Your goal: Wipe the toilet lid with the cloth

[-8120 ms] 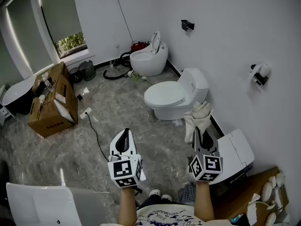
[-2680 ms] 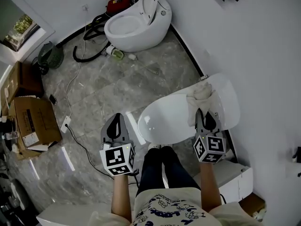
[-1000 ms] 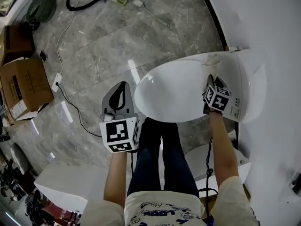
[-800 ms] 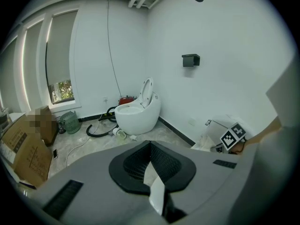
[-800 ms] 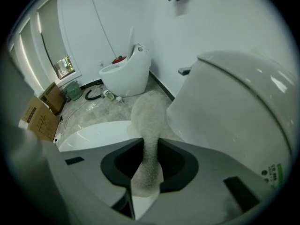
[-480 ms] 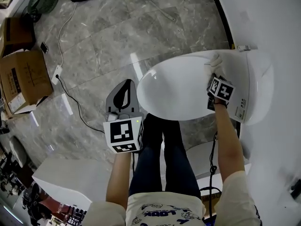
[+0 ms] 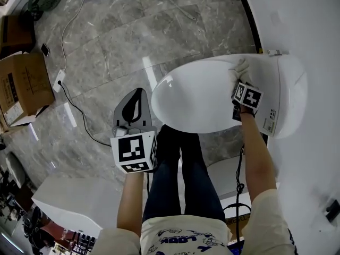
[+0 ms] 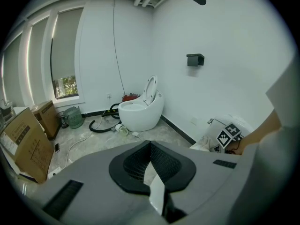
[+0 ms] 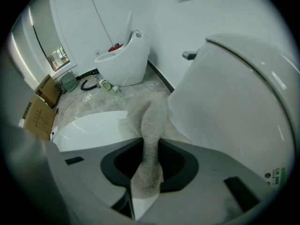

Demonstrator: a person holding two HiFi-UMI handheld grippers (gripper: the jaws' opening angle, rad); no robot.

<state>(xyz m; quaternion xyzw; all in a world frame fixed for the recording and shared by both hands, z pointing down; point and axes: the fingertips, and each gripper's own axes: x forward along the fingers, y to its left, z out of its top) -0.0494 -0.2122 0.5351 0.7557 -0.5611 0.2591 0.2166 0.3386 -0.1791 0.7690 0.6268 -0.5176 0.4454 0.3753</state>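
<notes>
Cloth point(image 9: 149, 125) clamped in right gripper point(image 9: 143, 182); toilet label point(image 9: 276, 176) unreadable.

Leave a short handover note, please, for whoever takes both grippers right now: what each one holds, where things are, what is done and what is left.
Right gripper: shut on the cloth, pressing it onto the back of the toilet lid, close to the tank.
Left gripper: shut, empty, held over the floor just left of the lid and not touching it.
Lid: closed.
Done: cloth gripped and brought onto the lid. The pictures do not show which parts are already wiped.
Left: probably sweep the cloth from the back across the broad middle and on to the front edge.
</notes>
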